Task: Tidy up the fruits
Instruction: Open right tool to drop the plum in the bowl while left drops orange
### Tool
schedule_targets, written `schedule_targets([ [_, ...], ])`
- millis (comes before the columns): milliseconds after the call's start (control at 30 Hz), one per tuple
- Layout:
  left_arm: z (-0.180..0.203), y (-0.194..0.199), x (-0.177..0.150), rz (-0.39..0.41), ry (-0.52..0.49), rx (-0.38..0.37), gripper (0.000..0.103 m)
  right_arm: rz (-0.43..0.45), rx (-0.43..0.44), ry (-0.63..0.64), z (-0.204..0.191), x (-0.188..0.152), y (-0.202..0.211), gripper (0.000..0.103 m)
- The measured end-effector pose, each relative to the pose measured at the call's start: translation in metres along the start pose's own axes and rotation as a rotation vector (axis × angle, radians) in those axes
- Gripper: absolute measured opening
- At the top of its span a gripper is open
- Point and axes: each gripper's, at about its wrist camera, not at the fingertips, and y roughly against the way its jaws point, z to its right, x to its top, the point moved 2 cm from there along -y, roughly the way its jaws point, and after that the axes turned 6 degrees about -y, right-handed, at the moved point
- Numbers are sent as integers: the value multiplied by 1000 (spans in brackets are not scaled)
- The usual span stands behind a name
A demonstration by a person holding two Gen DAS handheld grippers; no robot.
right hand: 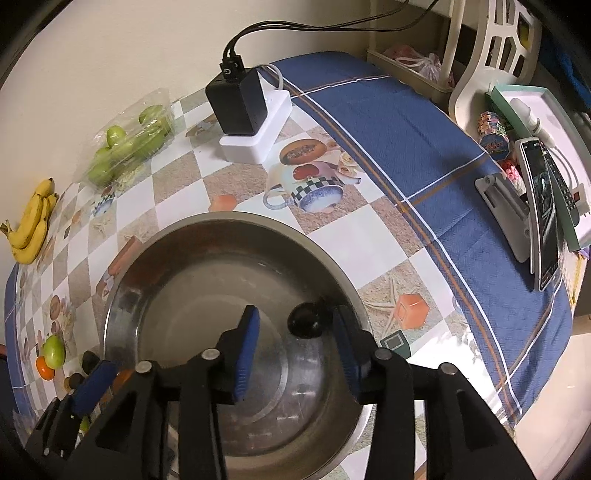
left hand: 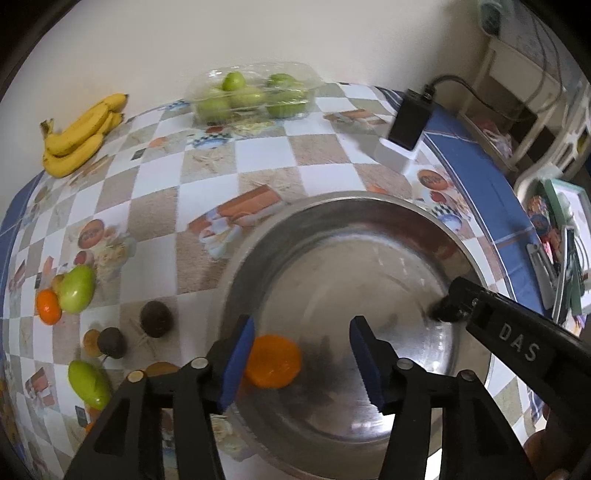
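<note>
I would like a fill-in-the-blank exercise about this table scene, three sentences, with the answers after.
1. The orange fruit between the left tongs lies inside the metal ____.
2. The bananas lie near the ____ behind the table.
3. The green fruits at the far edge sit in a clear plastic ____.

Answers: bowl; wall; container

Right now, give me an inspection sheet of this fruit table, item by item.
Surface: checkered tablecloth with blue border.
Job's things: steel bowl holding an orange and a dark fruit; bananas, boxed green fruit, loose fruit left of the bowl.
Clutter: black charger on a white block; tray with phone at the right edge.
Grippers: left gripper and right gripper open over the bowl.
Cables: black cable from the charger.
Surroundings: plain wall, white chair.
</note>
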Motion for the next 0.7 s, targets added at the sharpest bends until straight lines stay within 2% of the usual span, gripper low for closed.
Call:
schedule_targets([
  [33, -5, 1, 0, -1, 14, 10, 63, 2, 2, 1, -1, 0, 1, 54],
  [200, -28, 8, 1, 6, 68, 50, 67, 7, 10, 31, -7, -2, 0, 57],
  [333, -48, 12, 1, 10, 122, 86, 74, 7, 11, 52, -12, -5, 0, 61],
  [433, -66, 14, 0, 9, 160, 128, 80, 7, 17, 68, -17, -7, 0, 72],
  [600, -92, 15, -1, 12, 194, 183, 88, 5, 23, 102, -28, -12, 0, 72],
  [700, -105, 16, -2, 17, 204, 207, 98, -2, 24, 125, -35, -16, -1, 73],
])
